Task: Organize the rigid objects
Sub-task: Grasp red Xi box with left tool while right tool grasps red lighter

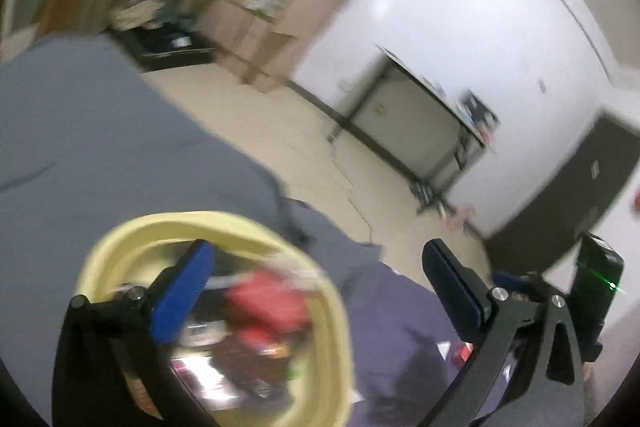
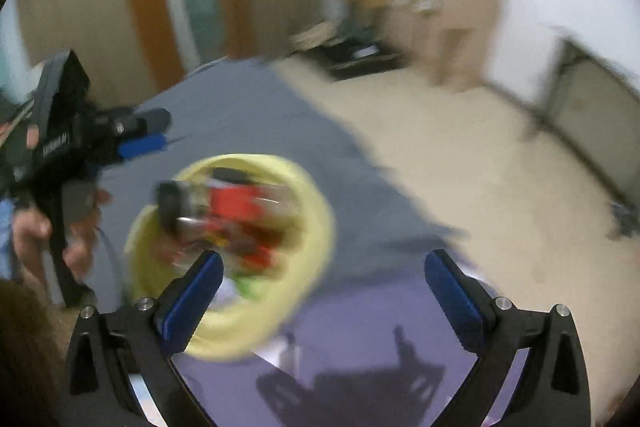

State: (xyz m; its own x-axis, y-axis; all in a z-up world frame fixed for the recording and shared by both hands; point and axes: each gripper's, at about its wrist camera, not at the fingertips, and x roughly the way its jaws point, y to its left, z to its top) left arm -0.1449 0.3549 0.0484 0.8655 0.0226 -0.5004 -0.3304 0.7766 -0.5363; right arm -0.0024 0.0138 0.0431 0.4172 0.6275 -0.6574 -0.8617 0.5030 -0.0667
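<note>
A pale yellow basket [image 1: 120, 255] sits on a blue-grey bed cover [image 1: 100, 147]. It holds several blurred items, among them a red one [image 1: 268, 303]. In the left wrist view my left gripper [image 1: 320, 287] stands open just above the basket's right rim, with its left blue pad over the contents and nothing between the jaws. In the right wrist view the basket [image 2: 316, 211] lies ahead and to the left with the red item [image 2: 236, 207] and a dark cylinder [image 2: 170, 203]. My right gripper [image 2: 320, 287] is open and empty over the cover. A hand [image 2: 28, 235] holds the left gripper [image 2: 148, 133] at the far left.
Beige floor [image 1: 280, 131] lies beyond the bed's edge. A black-framed cabinet [image 1: 404, 115] stands against the white wall, with a wooden cupboard [image 1: 256, 27] and a low black stand [image 1: 172, 47] further back. A dark panel [image 1: 568, 191] is at the right. Everything is motion-blurred.
</note>
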